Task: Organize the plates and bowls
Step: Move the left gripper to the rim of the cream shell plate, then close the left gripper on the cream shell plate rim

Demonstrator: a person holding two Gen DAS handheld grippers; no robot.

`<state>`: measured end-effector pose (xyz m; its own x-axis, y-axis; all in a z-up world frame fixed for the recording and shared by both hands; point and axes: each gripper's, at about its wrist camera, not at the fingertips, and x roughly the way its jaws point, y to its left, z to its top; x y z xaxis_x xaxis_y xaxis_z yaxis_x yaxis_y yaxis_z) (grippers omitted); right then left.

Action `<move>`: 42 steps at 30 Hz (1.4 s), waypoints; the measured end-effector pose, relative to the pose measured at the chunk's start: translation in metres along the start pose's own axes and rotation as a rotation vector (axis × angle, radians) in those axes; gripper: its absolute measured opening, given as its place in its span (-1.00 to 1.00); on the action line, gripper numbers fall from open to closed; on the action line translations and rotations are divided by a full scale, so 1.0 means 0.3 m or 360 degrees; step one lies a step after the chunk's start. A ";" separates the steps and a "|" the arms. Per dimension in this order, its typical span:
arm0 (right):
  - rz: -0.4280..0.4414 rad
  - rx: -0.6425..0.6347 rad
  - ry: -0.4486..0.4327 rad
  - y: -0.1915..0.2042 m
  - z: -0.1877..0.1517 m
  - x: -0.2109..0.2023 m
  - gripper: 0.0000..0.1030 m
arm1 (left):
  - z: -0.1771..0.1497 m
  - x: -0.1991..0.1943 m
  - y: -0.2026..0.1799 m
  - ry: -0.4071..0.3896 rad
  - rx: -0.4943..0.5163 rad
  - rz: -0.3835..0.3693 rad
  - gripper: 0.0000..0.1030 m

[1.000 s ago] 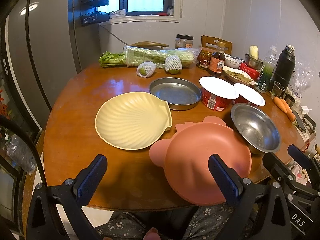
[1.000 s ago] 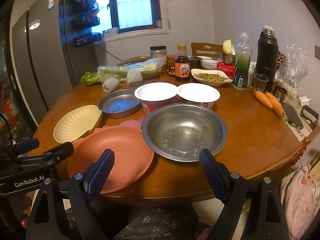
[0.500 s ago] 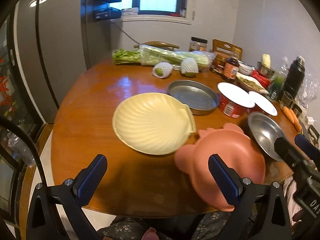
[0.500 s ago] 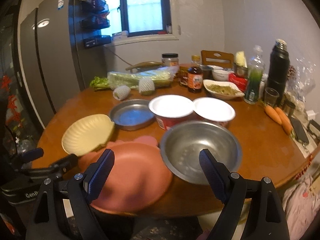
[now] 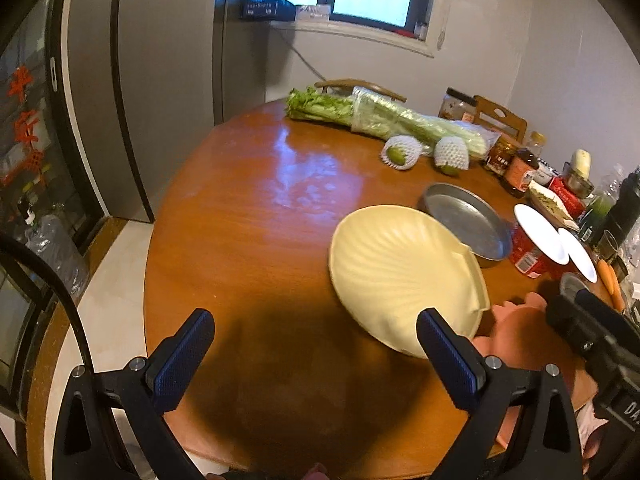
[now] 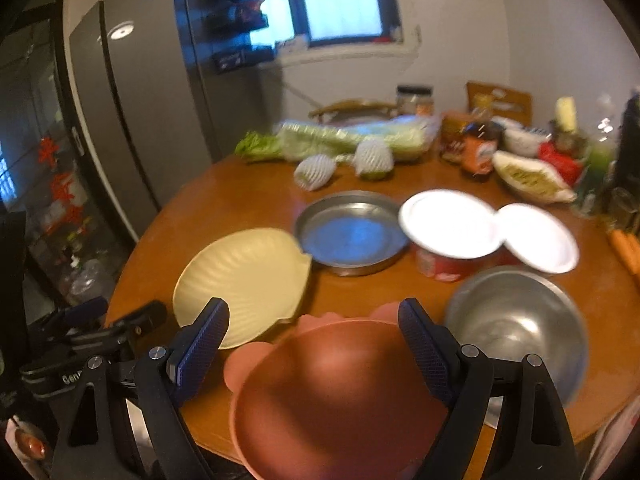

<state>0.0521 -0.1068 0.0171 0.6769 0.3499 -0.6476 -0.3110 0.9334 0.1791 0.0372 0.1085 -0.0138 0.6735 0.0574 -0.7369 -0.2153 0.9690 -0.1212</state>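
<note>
In the left wrist view, the left gripper point(image 5: 316, 344) is hovering above the near edge of the round wooden table point(image 5: 248, 216) with its blue-padded fingers point(image 5: 182, 354) standing wide apart and holding nothing; the cream shell-shaped plate point(image 5: 400, 268) is lying just ahead of the right-hand finger, its near rim passing behind that pad; whether they are touching is not clear; the flat metal pan point(image 5: 466, 220) is sitting just beyond the plate, and the pink plate point(image 5: 520, 312) is peeking out at the right, partly hidden by the other tool's black body; celery in plastic point(image 5: 384, 118) is lying at the far side.

In the right wrist view, which is blurred, the right gripper point(image 6: 312, 340) is hanging over the pink plate point(image 6: 332, 392) with its fingers point(image 6: 420, 346) spread wide and gripping nothing; the pink plate is sitting at the table's near edge, touching the cream shell-shaped plate point(image 6: 244, 268) to its left; the steel bowl point(image 6: 516, 324) is resting just to its right; the flat metal pan point(image 6: 350, 234) and two white-lidded red tubs point(image 6: 450, 228) are standing behind them.
</note>
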 end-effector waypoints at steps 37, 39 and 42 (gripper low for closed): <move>0.0032 -0.0090 0.0252 0.084 0.052 0.317 -0.27 | 0.069 0.206 0.001 0.0198 0.0058 -0.0165 -0.35; 0.0048 -0.0088 0.0257 0.088 0.052 0.314 -0.27 | 0.071 0.208 -0.001 0.0206 0.0069 -0.0168 -0.43; 0.0060 -0.0104 0.0259 0.101 0.050 0.310 -0.27 | 0.075 0.203 -0.002 0.0200 0.0085 -0.0165 -0.43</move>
<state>0.1157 -0.0449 -0.0265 0.5486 0.3622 -0.7536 -0.3807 0.9107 0.1606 0.0942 0.1169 -0.0436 0.5955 -0.0708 -0.8002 -0.1089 0.9798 -0.1677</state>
